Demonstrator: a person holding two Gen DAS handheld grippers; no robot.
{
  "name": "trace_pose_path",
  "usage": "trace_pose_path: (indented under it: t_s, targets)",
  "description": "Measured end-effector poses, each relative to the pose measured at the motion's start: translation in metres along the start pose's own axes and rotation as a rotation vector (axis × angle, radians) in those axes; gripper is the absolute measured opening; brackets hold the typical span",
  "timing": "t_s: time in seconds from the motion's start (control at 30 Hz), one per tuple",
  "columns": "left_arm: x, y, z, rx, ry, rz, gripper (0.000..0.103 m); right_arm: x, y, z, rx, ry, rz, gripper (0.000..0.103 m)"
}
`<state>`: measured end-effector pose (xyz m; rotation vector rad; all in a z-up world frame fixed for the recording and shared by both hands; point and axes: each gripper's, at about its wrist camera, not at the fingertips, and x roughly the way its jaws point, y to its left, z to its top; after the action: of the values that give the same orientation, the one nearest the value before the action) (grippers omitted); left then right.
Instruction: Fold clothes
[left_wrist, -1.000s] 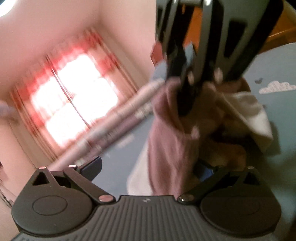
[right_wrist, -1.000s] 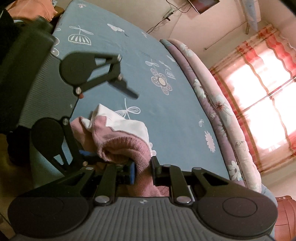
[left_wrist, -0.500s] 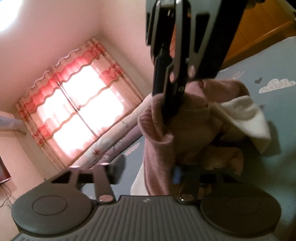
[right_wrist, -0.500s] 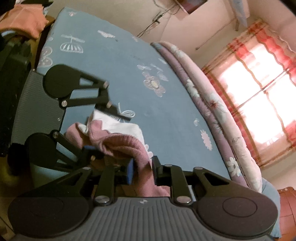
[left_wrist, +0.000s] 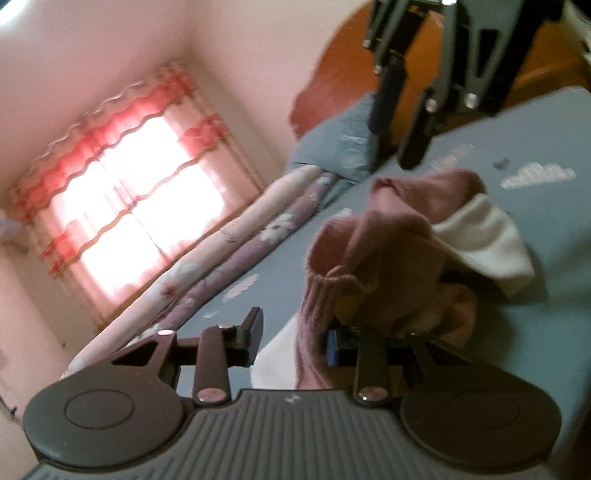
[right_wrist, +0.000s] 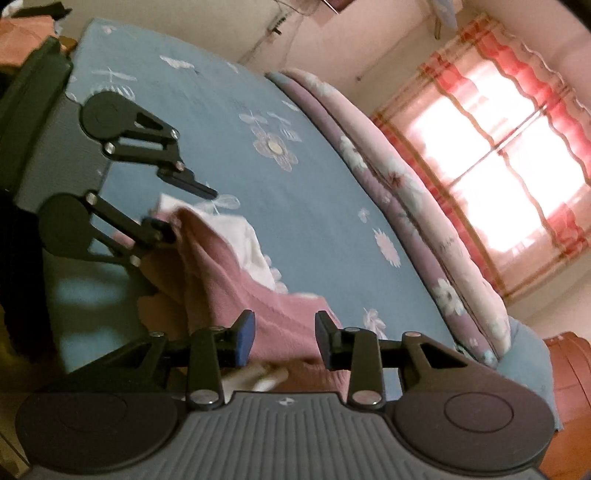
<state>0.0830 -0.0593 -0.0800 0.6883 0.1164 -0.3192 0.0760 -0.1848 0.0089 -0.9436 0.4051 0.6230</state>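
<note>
A pink and white knit garment lies bunched on the blue bedsheet. My left gripper is open; the garment drapes over its right finger. My right gripper hangs open just above the garment in the left wrist view. In the right wrist view the right gripper is open with the pink cloth lying between and past its fingers. The left gripper shows there at the left, open, its lower finger touching the garment.
A rolled floral quilt runs along the bed's far side. A window with red and white curtains is beyond it. A blue pillow and wooden headboard stand at the bed's head.
My right gripper has opened and let go of the garment and lifted away. The garment has sagged onto the bed. The left gripper stays open.
</note>
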Motion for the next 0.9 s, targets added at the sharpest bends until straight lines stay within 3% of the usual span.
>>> trace_pose_path:
  t_s: [0.1,0.2,0.27,0.4,0.6,0.63,0.7,0.73,0.77,0.9]
  targets:
    - [-0.001,0.002,-0.003,-0.005,0.015,-0.037,0.007,0.007,-0.008,-0.015,0.014,0.032,-0.012,0.053]
    - [-0.001,0.007,-0.007,-0.068,0.041,-0.029,0.007,0.019,-0.019,-0.029,0.042,0.073,-0.017,0.055]
    - [0.000,0.012,-0.009,-0.117,0.060,-0.016,0.007,0.029,-0.026,-0.039,0.065,0.097,-0.012,0.062]
    - [0.001,0.024,-0.015,-0.172,0.088,0.002,0.007,0.052,-0.043,-0.054,0.104,0.131,0.001,0.062]
    - [0.005,0.029,-0.016,-0.191,0.115,-0.003,0.007,0.088,-0.068,-0.067,0.172,0.134,0.104,0.062]
    - [0.006,0.030,-0.016,-0.190,0.119,-0.004,0.007,0.093,-0.069,-0.070,0.181,0.138,0.135,0.060]
    - [0.008,0.032,-0.015,-0.194,0.124,-0.006,0.007,0.100,-0.069,-0.072,0.200,0.150,0.217,0.038]
    - [0.010,0.035,-0.014,-0.202,0.129,-0.010,0.007,0.101,-0.067,-0.073,0.202,0.155,0.247,0.022]
    - [0.011,0.037,-0.015,-0.216,0.137,-0.014,0.007,0.099,-0.064,-0.073,0.195,0.160,0.271,0.016]
    - [0.013,0.049,-0.021,-0.294,0.167,-0.011,0.007,0.076,-0.052,-0.072,0.145,0.152,0.257,0.015]
